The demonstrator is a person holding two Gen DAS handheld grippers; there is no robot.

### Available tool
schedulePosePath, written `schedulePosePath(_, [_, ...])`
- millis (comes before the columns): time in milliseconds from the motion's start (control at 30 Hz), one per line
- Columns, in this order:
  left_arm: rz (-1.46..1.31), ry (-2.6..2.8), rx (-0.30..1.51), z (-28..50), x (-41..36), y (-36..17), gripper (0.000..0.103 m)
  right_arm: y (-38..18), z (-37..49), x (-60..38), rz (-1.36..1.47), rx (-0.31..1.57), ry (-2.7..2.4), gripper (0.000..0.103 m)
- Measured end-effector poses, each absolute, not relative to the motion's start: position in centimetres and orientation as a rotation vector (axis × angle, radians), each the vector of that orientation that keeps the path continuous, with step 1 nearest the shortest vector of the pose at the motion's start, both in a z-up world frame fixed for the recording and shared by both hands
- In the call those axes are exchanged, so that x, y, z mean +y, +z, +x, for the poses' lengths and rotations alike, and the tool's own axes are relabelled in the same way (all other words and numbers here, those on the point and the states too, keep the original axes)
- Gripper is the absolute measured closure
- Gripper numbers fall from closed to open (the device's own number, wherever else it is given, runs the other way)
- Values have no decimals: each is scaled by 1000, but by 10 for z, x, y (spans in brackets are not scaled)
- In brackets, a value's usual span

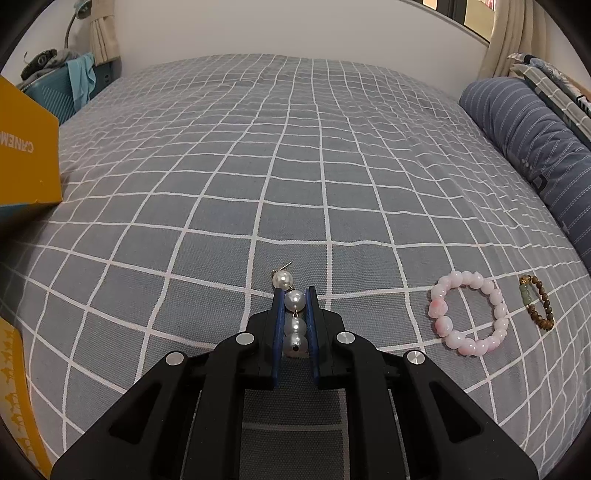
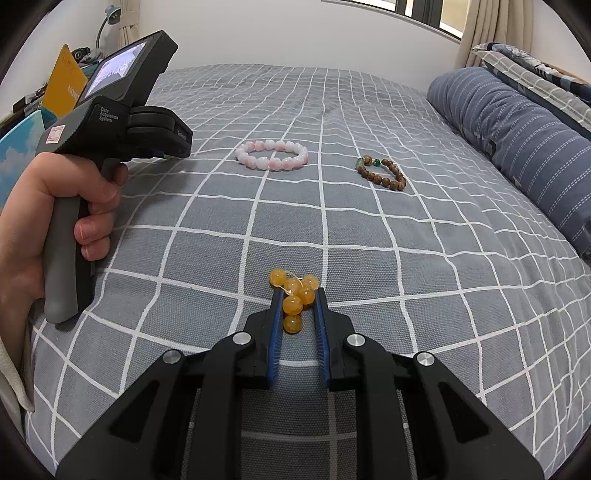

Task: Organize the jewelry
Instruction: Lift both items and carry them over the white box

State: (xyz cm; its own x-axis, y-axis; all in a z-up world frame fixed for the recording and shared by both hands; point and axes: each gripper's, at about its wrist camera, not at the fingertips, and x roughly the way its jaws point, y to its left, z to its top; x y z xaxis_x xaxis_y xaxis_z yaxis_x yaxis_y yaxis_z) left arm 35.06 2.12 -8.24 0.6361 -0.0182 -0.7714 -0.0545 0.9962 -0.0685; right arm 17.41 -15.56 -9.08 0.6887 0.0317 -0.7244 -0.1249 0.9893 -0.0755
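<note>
Two tools, left tool [image 1: 295, 300] clamping pearl strand [image 1: 294, 321]

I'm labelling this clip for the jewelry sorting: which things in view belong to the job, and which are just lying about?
Job:
pearl strand in the left gripper
amber bead strand in the right gripper
pink bead bracelet
brown wooden bead bracelet

Lying about:
striped pillow
yellow box
desk lamp
curtain

The left gripper's grey housing [image 2: 107, 118] reads "Data Acquisition System"; the yellow box [image 1: 26, 147] shows mirrored letters (roughly "CANEM").
</note>
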Motion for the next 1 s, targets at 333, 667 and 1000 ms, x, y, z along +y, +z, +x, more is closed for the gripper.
schedulePosePath(333, [-79, 33, 920, 342, 20, -70, 93, -79, 180, -179, 9, 851, 111, 94])
schedulePosePath(667, [-73, 15, 899, 308, 22, -26, 93, -64, 175, -182, 30, 842, 102, 94])
schedulePosePath(1000, [-73, 6, 887, 265, 25, -2, 93, -37, 169, -185, 23, 803, 99, 94])
